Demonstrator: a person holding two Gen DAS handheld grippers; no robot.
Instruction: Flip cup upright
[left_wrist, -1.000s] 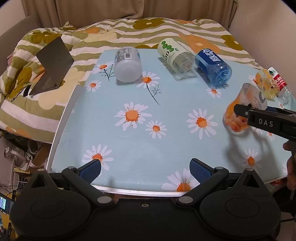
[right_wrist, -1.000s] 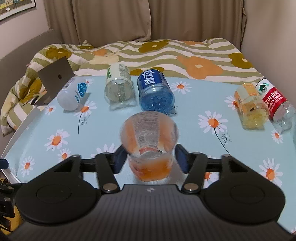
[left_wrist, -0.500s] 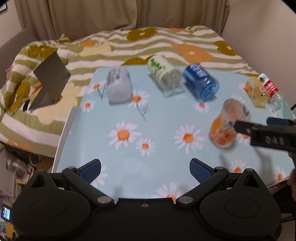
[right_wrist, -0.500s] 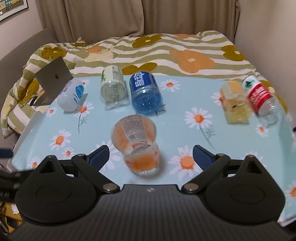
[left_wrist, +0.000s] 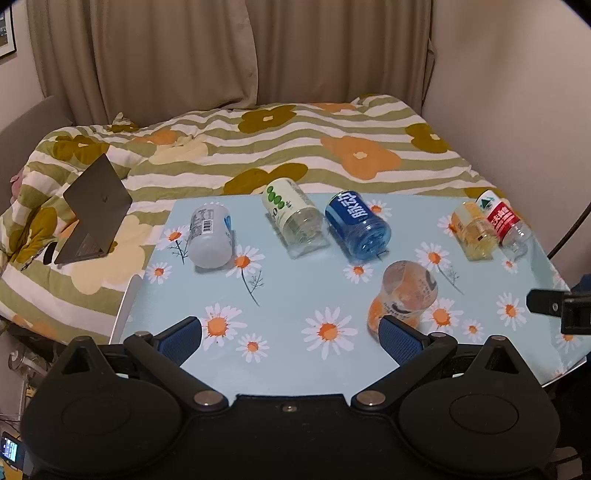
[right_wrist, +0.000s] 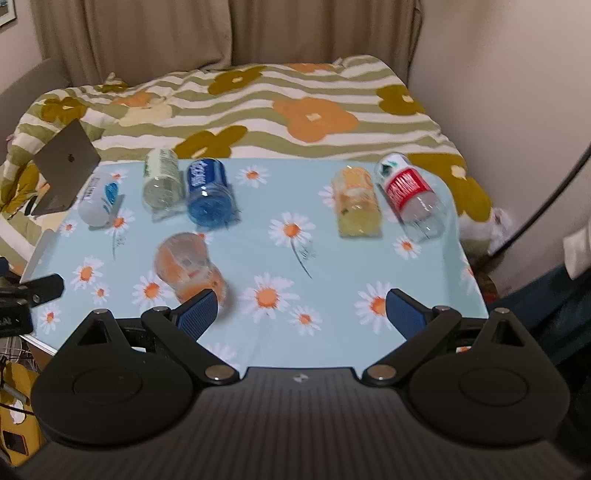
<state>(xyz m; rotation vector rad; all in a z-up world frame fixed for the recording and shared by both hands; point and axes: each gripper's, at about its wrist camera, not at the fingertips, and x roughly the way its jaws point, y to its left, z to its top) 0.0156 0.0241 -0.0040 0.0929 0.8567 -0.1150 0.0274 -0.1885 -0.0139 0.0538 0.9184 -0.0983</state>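
I read the flip as done: the cup (left_wrist: 404, 299) stands mouth-up on the desk (left_wrist: 295, 295), near its front edge, just in front of the blue bottle (left_wrist: 357, 225) and touched by neither tool. My right claw (right_wrist: 299, 314) hangs wide open and empty with the cup off to its left, and my left claw (left_wrist: 291, 334) is likewise spread and holding nothing. The bottles along the far side lie on their sides, so nothing looks left for this cup beyond pulling clear.
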